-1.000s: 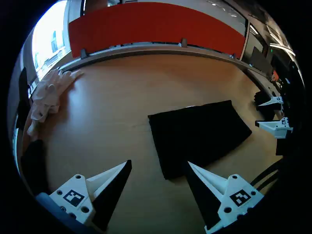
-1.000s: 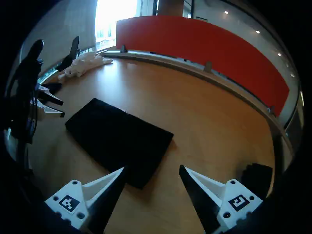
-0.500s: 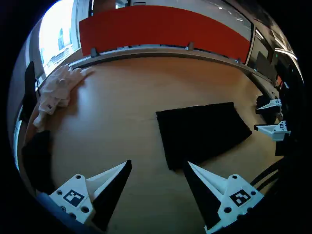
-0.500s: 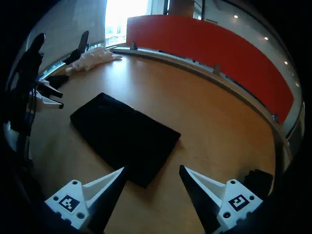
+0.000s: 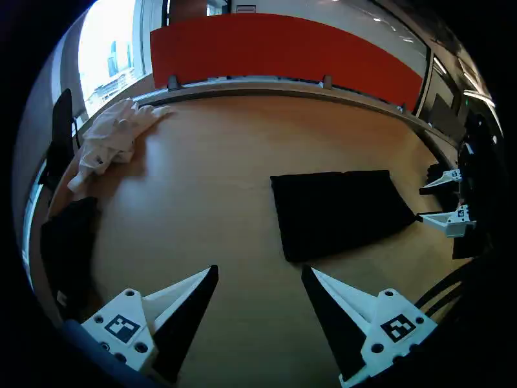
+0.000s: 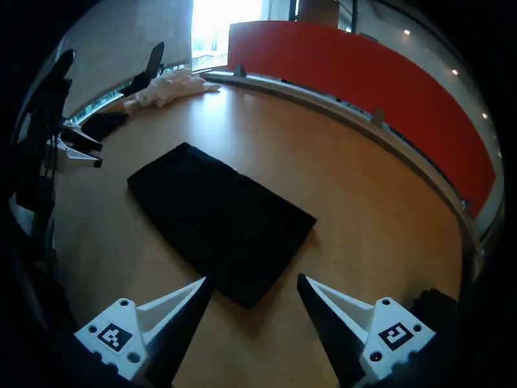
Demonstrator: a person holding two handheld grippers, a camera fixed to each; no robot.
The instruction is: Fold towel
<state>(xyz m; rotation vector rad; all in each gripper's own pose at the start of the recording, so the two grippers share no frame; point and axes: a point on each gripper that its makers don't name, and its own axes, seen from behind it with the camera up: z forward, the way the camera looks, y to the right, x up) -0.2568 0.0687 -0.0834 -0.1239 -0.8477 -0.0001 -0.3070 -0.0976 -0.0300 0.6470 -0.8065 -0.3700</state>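
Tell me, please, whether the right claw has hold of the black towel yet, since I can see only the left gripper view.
Observer: Not yet. In the right gripper view the right claw is open. The near corner of the black towel lies between its fingertips, unpinched.
Operator: Thank you. Is anything lying beside that claw?
Observer: Yes, a dark bundle lies at that view's lower right, too dim to identify.
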